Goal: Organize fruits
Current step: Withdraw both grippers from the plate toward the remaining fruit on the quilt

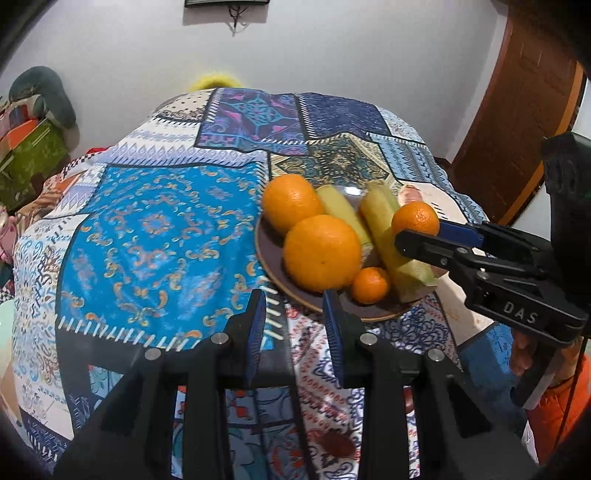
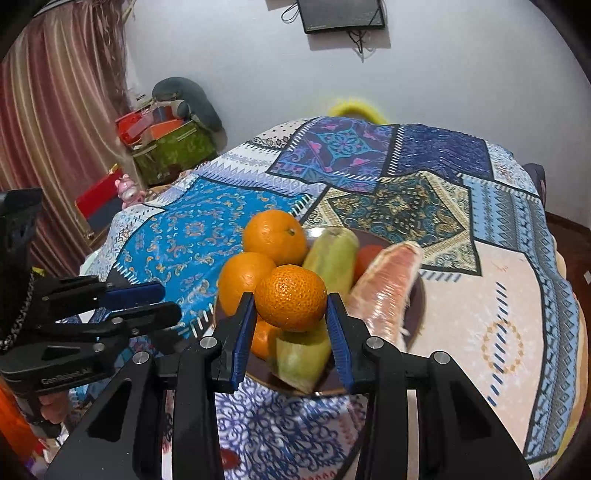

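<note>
A brown plate [image 1: 271, 254] sits on the patterned tablecloth and holds two large oranges [image 1: 321, 253], yellow-green fruit pieces [image 1: 388, 236] and a small mandarin [image 1: 370, 285]. My right gripper [image 2: 291, 317] is shut on another mandarin [image 2: 291, 297] and holds it just above the plate; it also shows in the left wrist view [image 1: 415, 218]. A wrapped pink pomelo wedge [image 2: 388, 288] lies on the plate's right side. My left gripper [image 1: 295, 328] is open and empty, just in front of the plate's near rim.
The patchwork tablecloth [image 1: 159, 229] covers the whole table. Boxes and clutter [image 2: 166, 144] stand beyond the table's left edge by a curtain. A wooden door [image 1: 517, 110] is at the right. A monitor [image 2: 340, 14] hangs on the far wall.
</note>
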{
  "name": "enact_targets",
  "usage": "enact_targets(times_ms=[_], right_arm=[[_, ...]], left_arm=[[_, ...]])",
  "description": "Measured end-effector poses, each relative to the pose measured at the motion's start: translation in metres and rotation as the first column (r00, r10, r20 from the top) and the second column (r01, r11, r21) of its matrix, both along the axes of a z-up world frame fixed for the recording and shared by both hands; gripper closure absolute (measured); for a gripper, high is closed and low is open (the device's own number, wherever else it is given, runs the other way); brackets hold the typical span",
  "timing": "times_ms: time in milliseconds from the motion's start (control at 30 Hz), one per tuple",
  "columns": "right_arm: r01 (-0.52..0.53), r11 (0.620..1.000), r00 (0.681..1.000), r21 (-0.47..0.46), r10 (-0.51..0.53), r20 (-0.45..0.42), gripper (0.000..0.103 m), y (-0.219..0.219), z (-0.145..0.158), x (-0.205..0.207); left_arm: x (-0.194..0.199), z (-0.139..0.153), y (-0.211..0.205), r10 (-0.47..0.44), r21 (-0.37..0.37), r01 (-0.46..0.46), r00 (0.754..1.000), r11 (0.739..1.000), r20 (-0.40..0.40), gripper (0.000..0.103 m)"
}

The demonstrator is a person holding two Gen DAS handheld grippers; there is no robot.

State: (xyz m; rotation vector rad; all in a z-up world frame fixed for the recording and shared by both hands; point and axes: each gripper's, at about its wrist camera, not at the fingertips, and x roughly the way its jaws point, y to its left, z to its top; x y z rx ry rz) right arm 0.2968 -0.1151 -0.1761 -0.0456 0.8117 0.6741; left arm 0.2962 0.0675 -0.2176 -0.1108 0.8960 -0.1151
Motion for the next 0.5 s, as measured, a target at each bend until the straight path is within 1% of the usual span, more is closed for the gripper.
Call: enact_targets(times_ms=[167,200,233,300,500], right_arm=[[0.006,0.999,1.000,-0.038,-0.005,0.030,0.067,0.012,-0.001,0.003],[0.004,0.999,0.999,-0.043,-0.002,0.035,0.066,0.013,-0.001,0.003],[0.004,0.999,0.999,-0.046,-0.002,0.035,0.061,0.013,-0.001,0.003],[0.006,0.999,0.999,-0.045,-0.005,0.031,0.055,0.012,-0.001,0.003],[0.018,0.999,0.999,-0.041,-0.016,0.033,0.055,0.006,0.005,-0.002]], left_arm=[[-0.001,-0.004,0.009,0.016,-0.021,-0.016,1.000,1.000,-0.006,0.072],[-0.001,-0.004,0.010,0.017,-0.023,-0.017,1.000,1.000,-0.005,0.072],[-0.002,-0.004,0.010,0.019,-0.025,-0.019,1.000,1.000,-0.004,0.072],[-0.003,-0.003,0.011,0.019,-0.028,-0.019,1.000,0.999,-0.001,0.072],[-0.011,0.006,0.007,0.015,-0.018,-0.015,1.000,1.000,0.011,0.072]])
